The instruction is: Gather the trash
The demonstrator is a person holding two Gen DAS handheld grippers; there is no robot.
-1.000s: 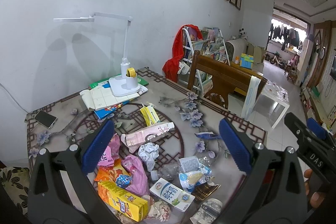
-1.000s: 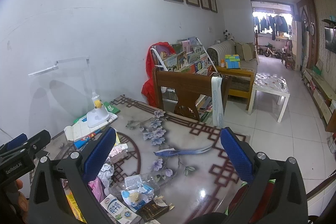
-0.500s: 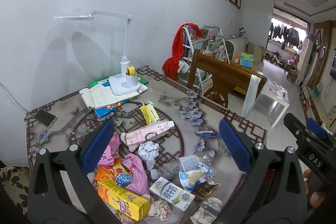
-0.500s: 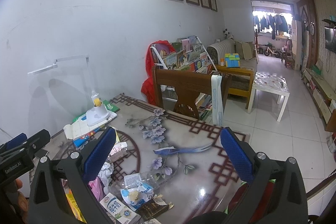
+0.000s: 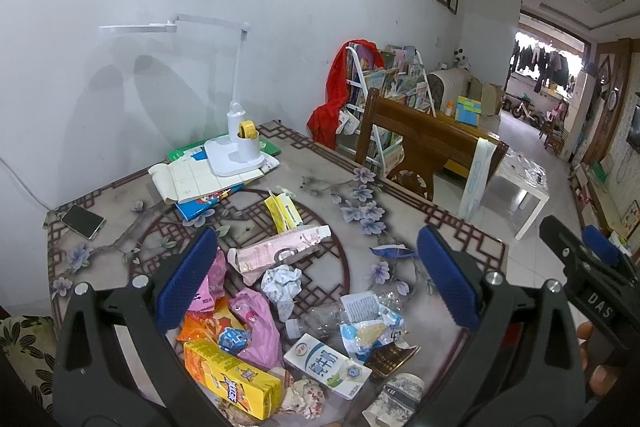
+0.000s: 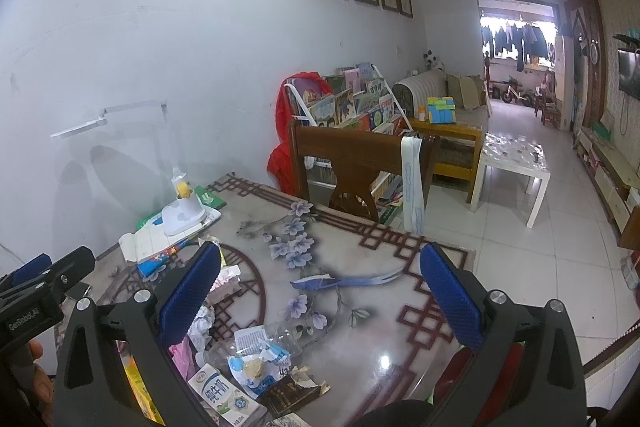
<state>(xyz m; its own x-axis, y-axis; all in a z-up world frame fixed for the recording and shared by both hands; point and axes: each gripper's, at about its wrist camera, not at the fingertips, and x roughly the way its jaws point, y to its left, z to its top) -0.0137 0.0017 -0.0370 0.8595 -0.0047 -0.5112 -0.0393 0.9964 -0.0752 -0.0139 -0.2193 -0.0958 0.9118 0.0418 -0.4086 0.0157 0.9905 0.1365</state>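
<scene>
Here the left tool hangs above the desk with its blue-padded jaws spread wide and nothing between them; the right tool is likewise wide and empty, held over the desk's right part. The trash lies heaped on the near end of the desk, below the left tool: a yellow carton nearest, a white milk carton just beside it, a pink plastic bag, a torn blue-and-white wrapper touching a crushed clear bottle. A little farther sit a crumpled paper ball, a flattened pink box and a yellow packet. Beyond the heap, a white desk lamp stands on a stack of books, and a phone lies near the desk's left edge. Behind the desk stand a wooden chair and a book rack.
</scene>
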